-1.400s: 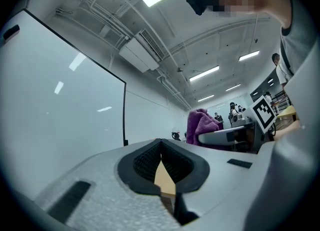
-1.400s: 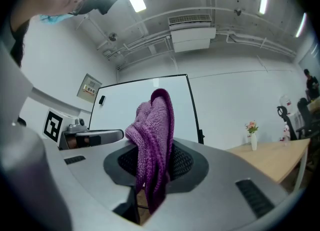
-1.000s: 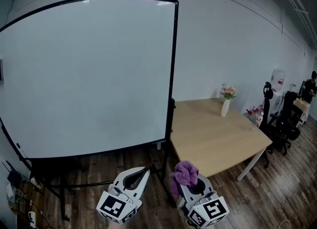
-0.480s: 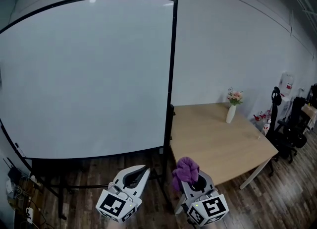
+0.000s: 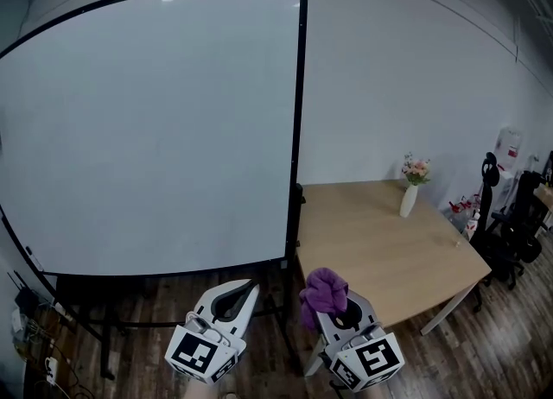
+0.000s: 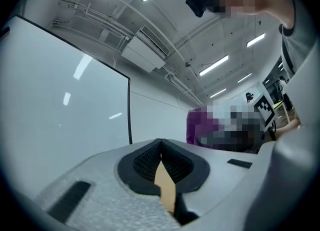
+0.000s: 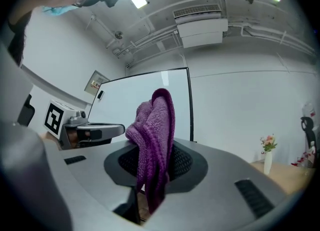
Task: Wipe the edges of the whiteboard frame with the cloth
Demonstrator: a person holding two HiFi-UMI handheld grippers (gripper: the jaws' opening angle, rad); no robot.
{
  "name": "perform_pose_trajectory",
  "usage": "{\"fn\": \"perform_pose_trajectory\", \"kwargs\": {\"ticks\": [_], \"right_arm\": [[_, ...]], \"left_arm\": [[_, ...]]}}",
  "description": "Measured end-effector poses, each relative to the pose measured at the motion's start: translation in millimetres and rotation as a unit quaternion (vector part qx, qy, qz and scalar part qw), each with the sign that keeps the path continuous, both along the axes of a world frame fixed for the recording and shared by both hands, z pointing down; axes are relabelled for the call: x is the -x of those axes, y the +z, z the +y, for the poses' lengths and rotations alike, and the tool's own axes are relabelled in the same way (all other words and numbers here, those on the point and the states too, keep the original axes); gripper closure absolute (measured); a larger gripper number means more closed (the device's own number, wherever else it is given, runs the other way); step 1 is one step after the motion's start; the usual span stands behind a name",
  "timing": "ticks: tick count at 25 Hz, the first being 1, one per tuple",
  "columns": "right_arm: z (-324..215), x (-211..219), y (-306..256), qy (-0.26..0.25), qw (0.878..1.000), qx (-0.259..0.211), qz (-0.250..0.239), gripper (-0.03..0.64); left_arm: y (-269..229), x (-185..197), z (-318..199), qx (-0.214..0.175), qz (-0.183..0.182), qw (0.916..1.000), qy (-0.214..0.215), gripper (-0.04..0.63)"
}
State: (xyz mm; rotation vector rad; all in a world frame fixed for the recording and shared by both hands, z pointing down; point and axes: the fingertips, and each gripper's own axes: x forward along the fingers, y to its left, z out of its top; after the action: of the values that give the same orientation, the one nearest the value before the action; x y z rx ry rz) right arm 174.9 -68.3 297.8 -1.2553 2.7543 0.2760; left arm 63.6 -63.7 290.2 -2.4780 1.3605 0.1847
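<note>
Ahead, the thin black whiteboard frame [image 5: 299, 129] probably wants the bunched purple cloth [image 5: 324, 289], pinched in the jaws of the right gripper [image 5: 335, 307], pressed flat along it, while the left gripper [image 5: 233, 300] has its jaws closed on nothing.

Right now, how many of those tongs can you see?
2. The left tongs, shut and empty, are low in front of the whiteboard; the right tongs, just beside them, are shut on a purple cloth.

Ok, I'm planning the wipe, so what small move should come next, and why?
Probably lift the right hand-held gripper up and forward to the right edge of the whiteboard frame. It is shut on the purple cloth but sits low, apart from that edge, so the cloth touches nothing yet.
</note>
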Motion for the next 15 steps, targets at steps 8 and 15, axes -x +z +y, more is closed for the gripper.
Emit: {"fn": "perform_pose_trajectory", "kwargs": {"ticks": [8,15], "right_arm": [[-32,18,-24,0.003,1.000,-0.007,-0.010,0.531],[-81,37,-43,0.053,0.998,-0.026,-0.006,0.531]], "left_arm": [[-17,18,-38,-0.008,-0.005,1.0000,0.000,0.580],[-29,32,-88,-0.008,-0.017,0.9996,0.022,0.580]]}}
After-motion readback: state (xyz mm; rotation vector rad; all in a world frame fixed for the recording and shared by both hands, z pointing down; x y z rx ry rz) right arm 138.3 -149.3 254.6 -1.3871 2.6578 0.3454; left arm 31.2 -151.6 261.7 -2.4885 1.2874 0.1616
